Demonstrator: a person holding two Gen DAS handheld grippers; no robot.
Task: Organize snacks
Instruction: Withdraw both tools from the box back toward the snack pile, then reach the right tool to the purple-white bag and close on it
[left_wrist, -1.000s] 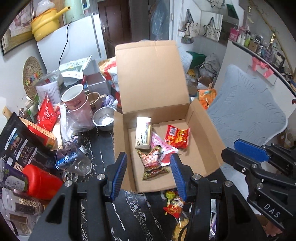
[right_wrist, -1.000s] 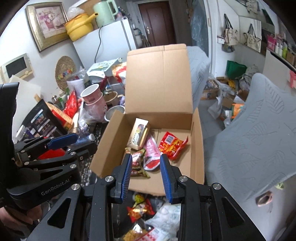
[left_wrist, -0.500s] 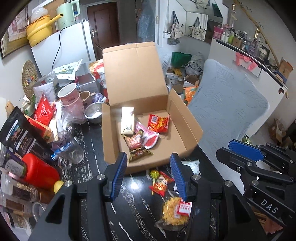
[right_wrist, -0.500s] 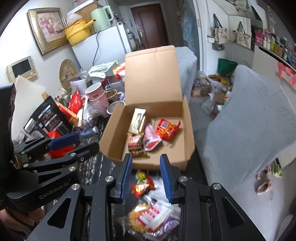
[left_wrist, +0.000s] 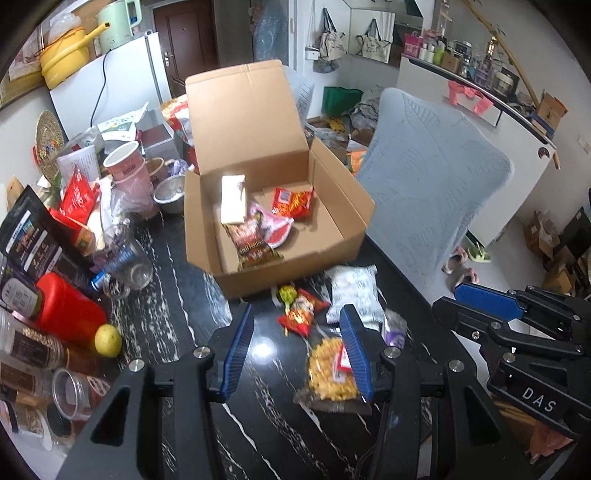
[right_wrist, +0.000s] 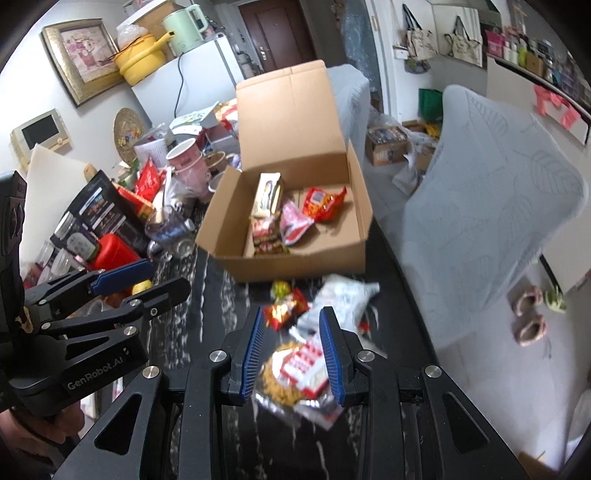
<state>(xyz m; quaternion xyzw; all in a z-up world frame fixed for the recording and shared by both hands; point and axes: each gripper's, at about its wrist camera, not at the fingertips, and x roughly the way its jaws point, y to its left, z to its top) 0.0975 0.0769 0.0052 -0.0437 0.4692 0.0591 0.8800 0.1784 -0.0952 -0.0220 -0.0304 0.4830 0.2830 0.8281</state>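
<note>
Cluttered kitchen-like room, with a black marbled table crowded along its left edge by jars, bags and cups. An open box sits mid-table, lid up, already holding four snacks. In front of the box, toward the near edge, loose packets lie in a small heap: a red packet, a white bag and, nearest, a yellow snack bag with a red-and-white label.

Both grippers point down at this heap, side by side. The right gripper is the closer one — the yellow bag lies straight ahead between its blue fingers, long axis running roughly away from the camera, tilted a little right. Its jaws are a modest gap apart, nothing clamped; whether the pads touch the bag cannot be told. The left gripper hovers just left of the same bag, jaws wider apart and empty, bare table between them.

The yellow bag looks the likely next pick, by the right hand.
</note>
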